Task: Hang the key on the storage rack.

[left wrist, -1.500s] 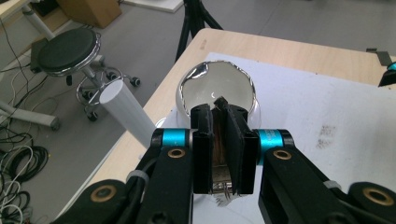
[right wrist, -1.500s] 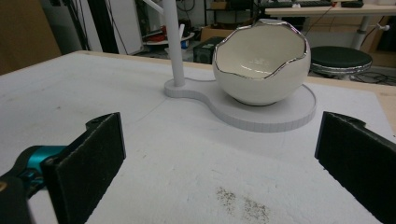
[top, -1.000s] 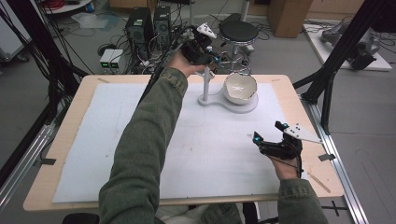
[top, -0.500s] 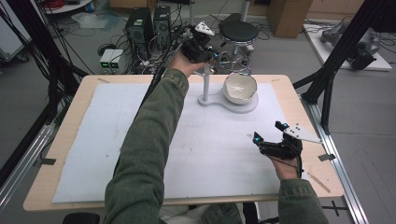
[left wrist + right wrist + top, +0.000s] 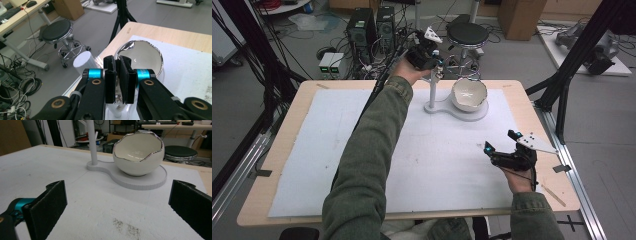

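Note:
A white stand sits at the far middle of the table, with a thin upright post and a round base. An eggshell-shaped white bowl with a jagged silver rim rests on that base. My left gripper is held at the top of the post. In the left gripper view its jaws are shut almost together above the bowl, beside the post top. Something shiny glints low in the slit; I cannot tell what. My right gripper stands open over the mat, pointing at the bowl and post.
A white mat covers most of the wooden table. A black stool, computer towers and cables stand behind the far edge. Black frame legs rise at the right side.

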`<act>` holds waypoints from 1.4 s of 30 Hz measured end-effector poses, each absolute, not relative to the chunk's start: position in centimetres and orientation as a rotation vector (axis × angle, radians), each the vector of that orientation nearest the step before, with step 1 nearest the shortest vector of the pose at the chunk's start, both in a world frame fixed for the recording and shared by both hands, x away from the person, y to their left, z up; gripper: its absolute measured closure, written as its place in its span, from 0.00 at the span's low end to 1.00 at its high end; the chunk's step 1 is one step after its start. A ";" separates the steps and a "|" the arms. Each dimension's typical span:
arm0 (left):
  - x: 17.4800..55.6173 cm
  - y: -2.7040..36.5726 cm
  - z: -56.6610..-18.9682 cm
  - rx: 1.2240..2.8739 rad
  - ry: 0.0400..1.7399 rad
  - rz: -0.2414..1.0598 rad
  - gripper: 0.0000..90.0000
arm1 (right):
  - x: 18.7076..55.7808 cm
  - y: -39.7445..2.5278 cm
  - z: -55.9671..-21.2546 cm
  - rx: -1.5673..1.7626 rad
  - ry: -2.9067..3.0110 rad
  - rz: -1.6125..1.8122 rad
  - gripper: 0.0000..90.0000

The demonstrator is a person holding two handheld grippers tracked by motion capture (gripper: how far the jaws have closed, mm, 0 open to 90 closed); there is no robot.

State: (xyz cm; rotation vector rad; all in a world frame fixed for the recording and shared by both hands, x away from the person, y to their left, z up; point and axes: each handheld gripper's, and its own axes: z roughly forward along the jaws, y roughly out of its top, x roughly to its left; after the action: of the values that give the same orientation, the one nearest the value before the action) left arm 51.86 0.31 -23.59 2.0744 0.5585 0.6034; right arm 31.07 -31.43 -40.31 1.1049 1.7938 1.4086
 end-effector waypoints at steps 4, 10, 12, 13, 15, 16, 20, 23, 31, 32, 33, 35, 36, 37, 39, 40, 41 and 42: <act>51.6 1.1 -23.8 2.050 0.563 0.582 0.89 | 31.0 -31.4 -40.3 1.103 1.795 1.404 0.01; 51.3 2.7 -24.5 2.030 0.569 0.550 0.70 | 31.0 -31.4 -40.3 1.098 1.796 1.402 0.01; 51.1 3.2 -24.7 2.006 0.578 0.546 0.64 | 31.0 -31.3 -40.3 1.106 1.797 1.401 0.01; 51.0 3.4 -24.8 1.995 0.581 0.543 0.62 | 31.0 -31.3 -40.3 1.108 1.795 1.403 0.01; 50.9 3.8 -25.1 1.996 0.586 0.552 0.58 | 31.1 -31.3 -40.3 1.099 1.799 1.401 0.01; 50.9 4.0 -25.2 1.987 0.585 0.568 0.57 | 31.1 -31.3 -40.3 1.098 1.799 1.401 0.01; 50.7 5.4 -25.2 1.907 0.594 0.550 0.49 | 31.1 -31.4 -40.3 1.100 1.796 1.399 0.01; 50.5 6.3 -25.5 1.883 0.609 0.523 0.43 | 31.1 -31.4 -40.3 1.102 1.794 1.397 0.01; 49.9 8.0 -26.8 1.870 0.659 0.537 0.37 | 31.1 -31.3 -40.3 1.107 1.796 1.398 0.01; 49.8 8.2 -27.0 1.868 0.667 0.535 0.36 | 31.1 -31.3 -40.3 1.106 1.798 1.396 0.01; 49.7 8.4 -27.1 1.864 0.673 0.529 0.36 | 31.1 -31.3 -40.3 1.107 1.797 1.396 0.01; 49.5 8.9 -27.4 1.855 0.684 0.521 0.34 | 31.1 -31.3 -40.3 1.103 1.797 1.395 0.01; 49.4 9.1 -27.5 1.849 0.687 0.519 0.35 | 31.1 -31.3 -40.3 1.101 1.799 1.395 0.01; 49.2 9.3 -27.6 1.845 0.689 0.512 0.34 | 31.1 -31.3 -40.3 1.102 1.799 1.394 0.01; 49.0 9.8 -27.8 1.831 0.695 0.505 0.33 | 31.0 -31.3 -40.3 1.104 1.797 1.395 0.01; 48.9 10.1 -27.8 1.826 0.702 0.499 0.33 | 31.0 -31.3 -40.3 1.107 1.797 1.395 0.01; 48.8 10.3 -27.9 1.822 0.707 0.488 0.32 | 31.0 -31.3 -40.3 1.104 1.798 1.395 0.01; 48.7 10.6 -28.0 1.821 0.711 0.479 0.30 | 31.0 -31.3 -40.3 1.106 1.800 1.395 0.01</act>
State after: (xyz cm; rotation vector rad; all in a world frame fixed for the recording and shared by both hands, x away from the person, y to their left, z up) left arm 48.74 10.59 -28.02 1.8215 0.7112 0.4790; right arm 31.01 -31.32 -40.30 1.1062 1.8004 1.3945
